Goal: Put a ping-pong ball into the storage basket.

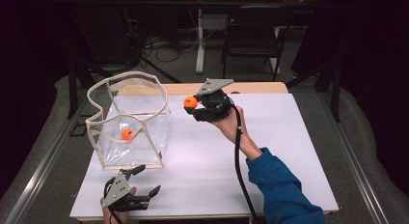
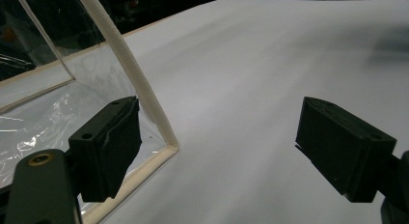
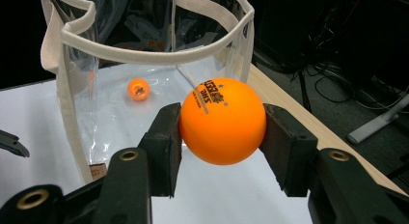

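Orange ball (image 3: 223, 121), smooth, round and matte with small dark print near its top, sits pinched between the two black blocky jaws of the right gripper (image 1: 193, 104), which is clamped on it from both sides. It hangs above the white table (image 1: 270, 151), just beside the clear bag (image 1: 130, 120) and about level with the bag's rim. The bag is a boxy, open-topped tote of glossy, crinkled see-through plastic edged with cream fabric tape. A second orange ball (image 1: 127, 133) lies inside it on the bottom. The left gripper (image 1: 144, 179) rests by the bag's near corner, jaws spread wide with nothing between them, one jaw against the plastic wall.
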